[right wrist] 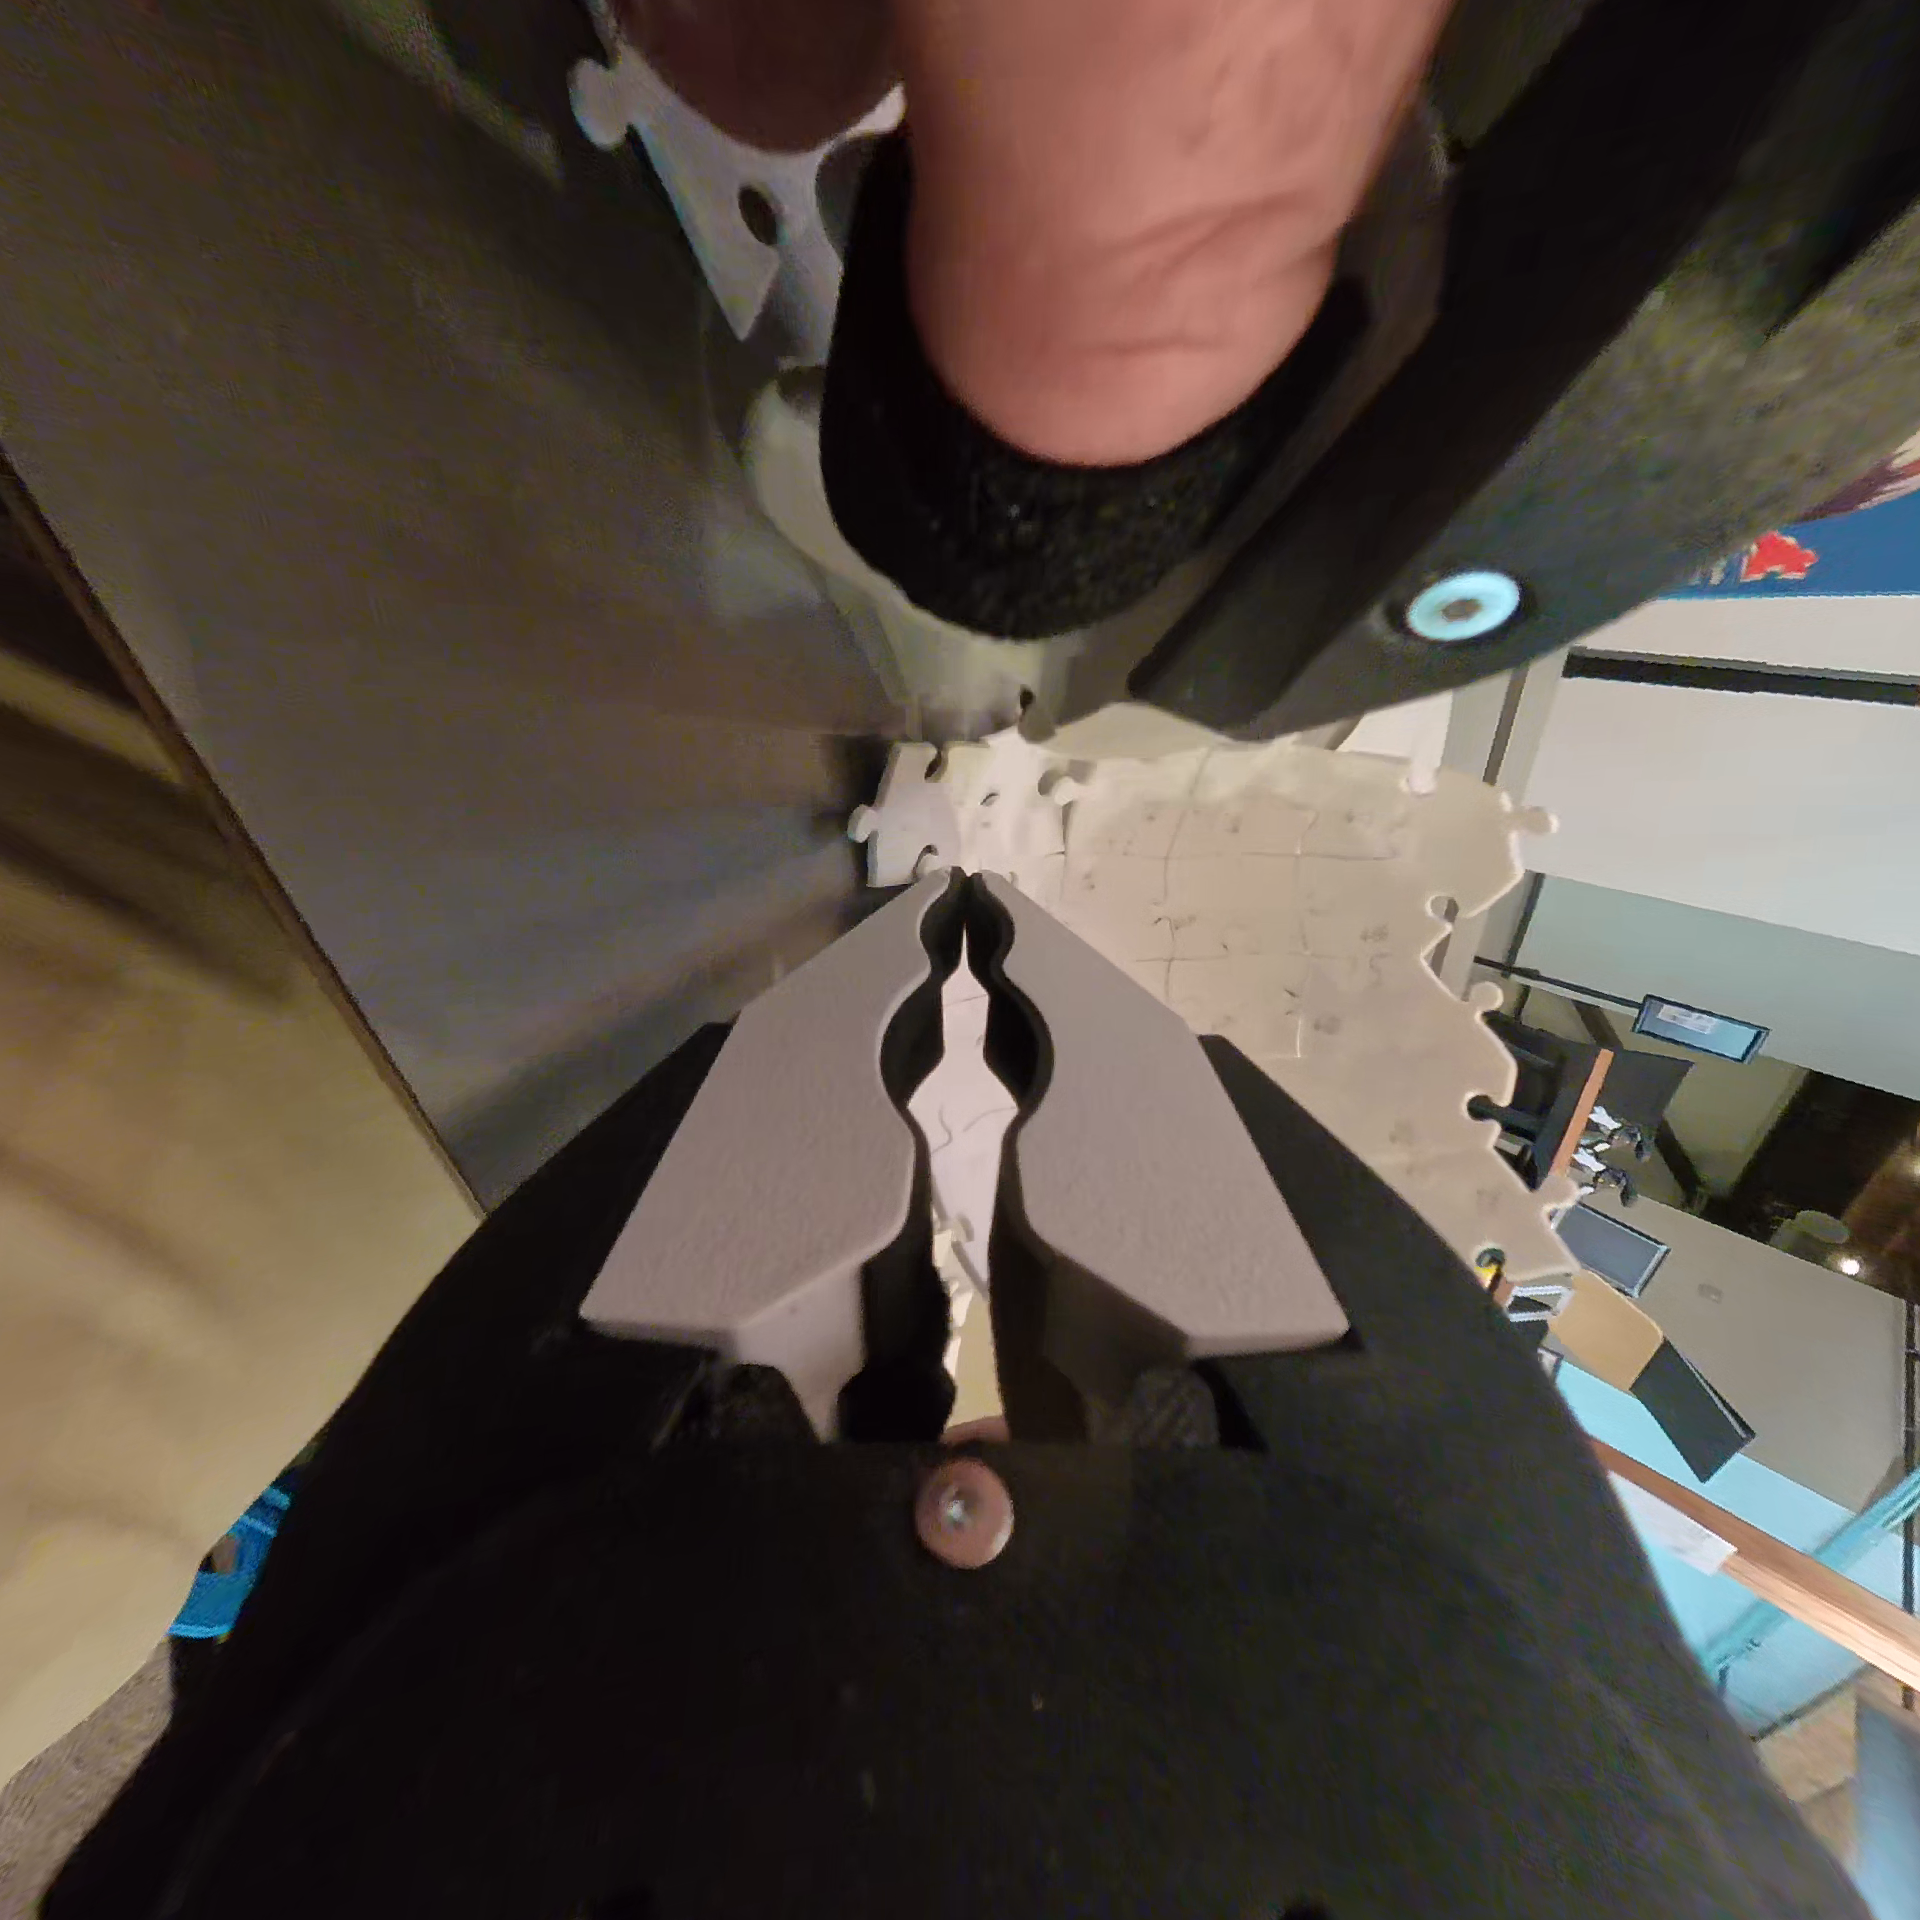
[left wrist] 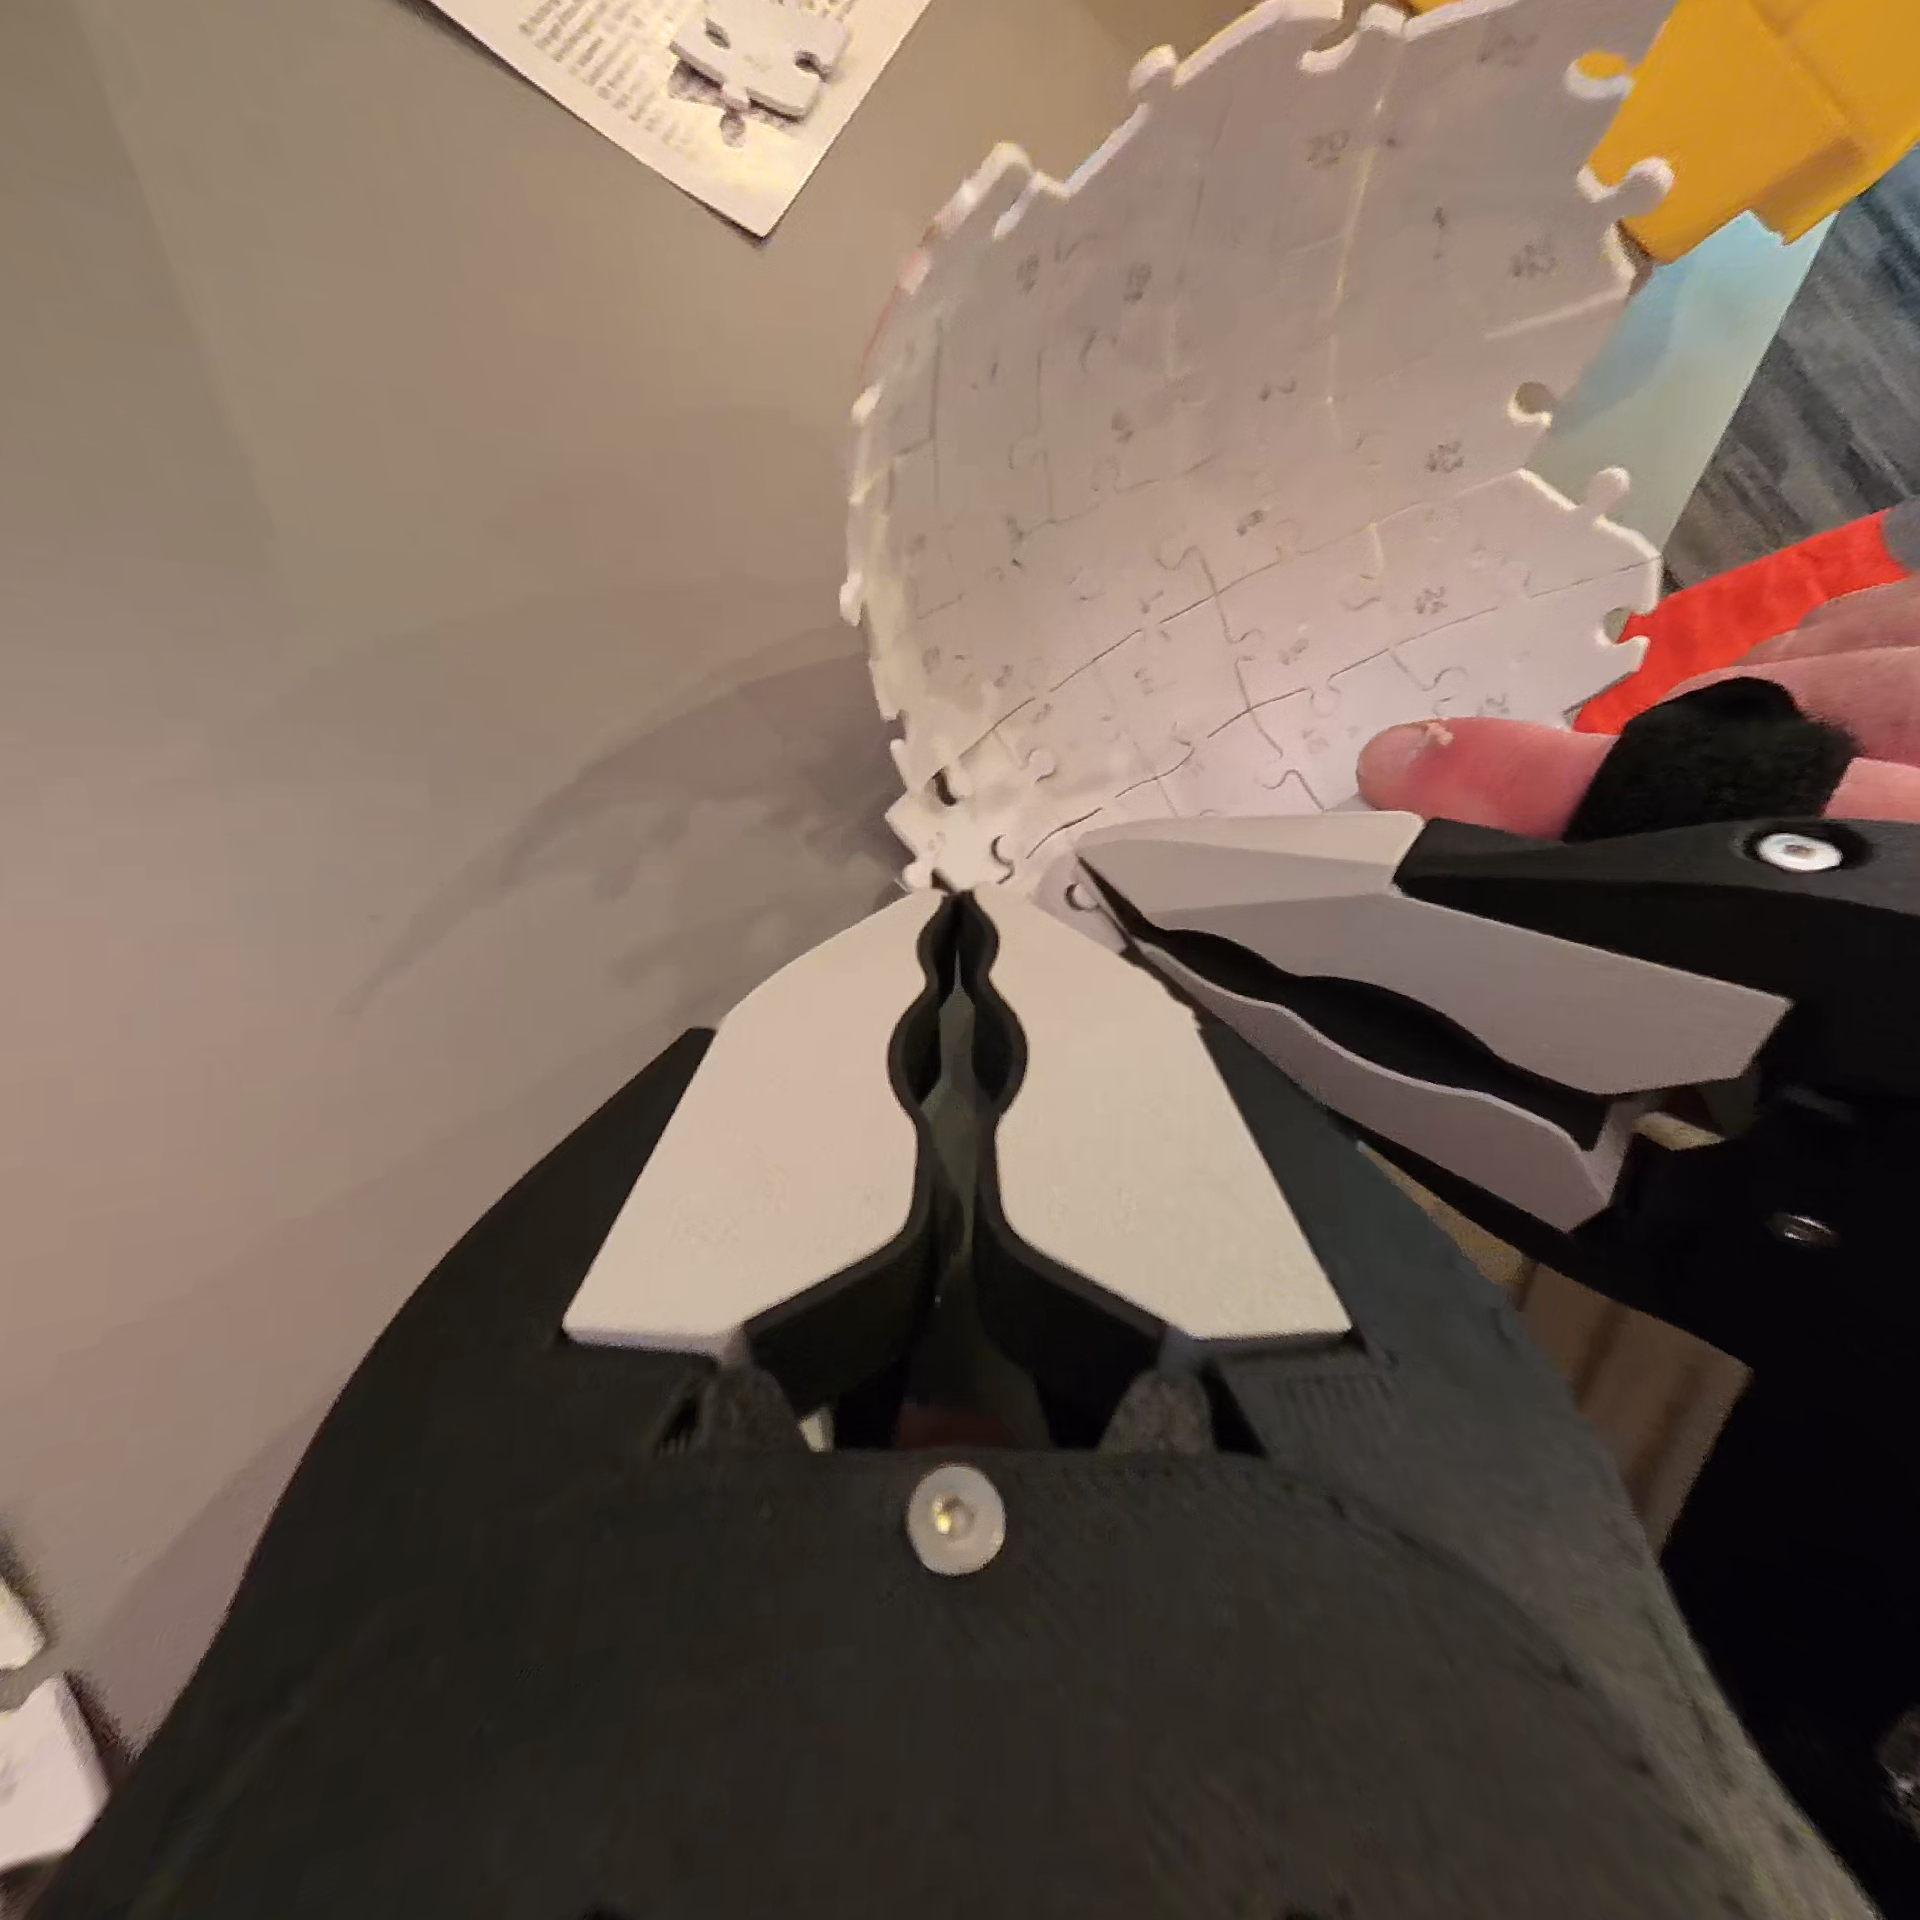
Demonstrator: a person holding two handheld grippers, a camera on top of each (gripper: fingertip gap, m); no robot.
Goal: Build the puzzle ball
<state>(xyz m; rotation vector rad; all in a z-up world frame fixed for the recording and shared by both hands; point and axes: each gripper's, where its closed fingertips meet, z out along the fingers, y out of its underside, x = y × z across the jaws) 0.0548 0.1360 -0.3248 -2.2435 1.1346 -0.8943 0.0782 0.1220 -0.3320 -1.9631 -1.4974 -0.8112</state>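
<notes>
The puzzle ball is a half-built white curved shell (left wrist: pixel 1247 468) of joined pieces, held up in the air with its inner side facing the left wrist camera. My left gripper (left wrist: pixel 958 902) is shut on the shell's lower rim, at a jutting edge piece (left wrist: pixel 951 847). My right gripper (left wrist: pixel 1096 883) comes in from the right and is shut on the same rim, just beside the left one. In the right wrist view, my right gripper (right wrist: pixel 961 881) pinches the shell (right wrist: pixel 1247 883) at its edge, next to a protruding piece (right wrist: pixel 904 821).
A grey table (left wrist: pixel 364 520) lies below. A printed sheet (left wrist: pixel 644 114) with loose white pieces (left wrist: pixel 748 62) lies at the far side. More loose pieces (left wrist: pixel 31 1745) sit at the lower left. A person's finger (left wrist: pixel 1475 769) rests behind the right gripper. Yellow (left wrist: pixel 1745 104) and orange (left wrist: pixel 1766 613) objects stand behind the shell. My left and right fingertips are right by each other.
</notes>
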